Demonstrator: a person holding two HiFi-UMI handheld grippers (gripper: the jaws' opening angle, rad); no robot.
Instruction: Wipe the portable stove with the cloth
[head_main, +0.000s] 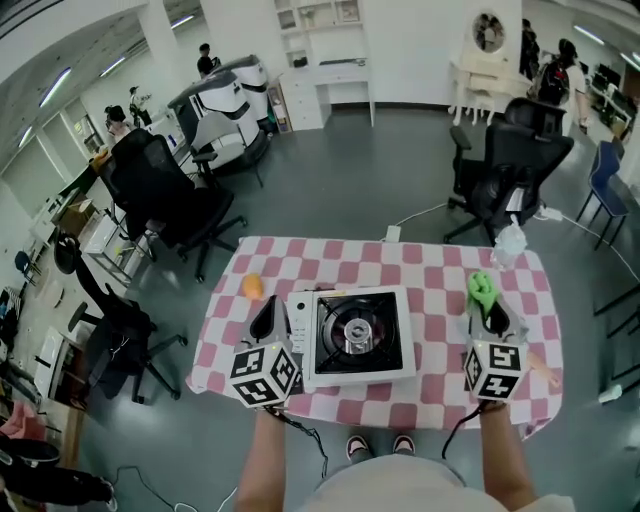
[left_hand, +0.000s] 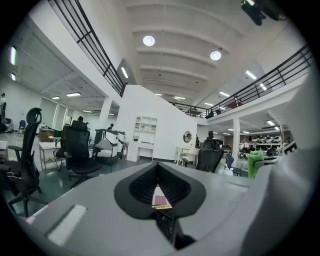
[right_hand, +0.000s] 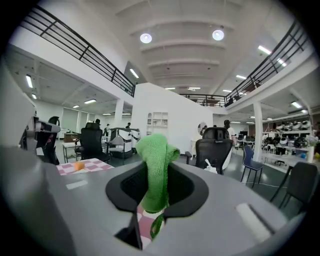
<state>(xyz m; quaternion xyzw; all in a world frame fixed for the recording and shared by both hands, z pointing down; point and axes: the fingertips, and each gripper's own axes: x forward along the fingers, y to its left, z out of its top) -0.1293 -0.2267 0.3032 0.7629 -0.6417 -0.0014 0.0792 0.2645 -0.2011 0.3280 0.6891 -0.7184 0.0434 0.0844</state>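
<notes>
Pinching the green cloth (right_hand: 156, 170) upright, the right gripper (head_main: 491, 312) stood beside the portable stove (head_main: 358, 335); the left gripper (head_main: 269, 308) seemed closed on nothing.

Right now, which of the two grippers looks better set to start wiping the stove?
The right. The right gripper already pinches the green cloth, just beside the stove. The left gripper sits shut and empty on the stove's other side.

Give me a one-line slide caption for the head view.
Right gripper clamps the green cloth beside the portable stove on a checked tablecloth; left gripper, shut and empty, flanks the stove.
</notes>
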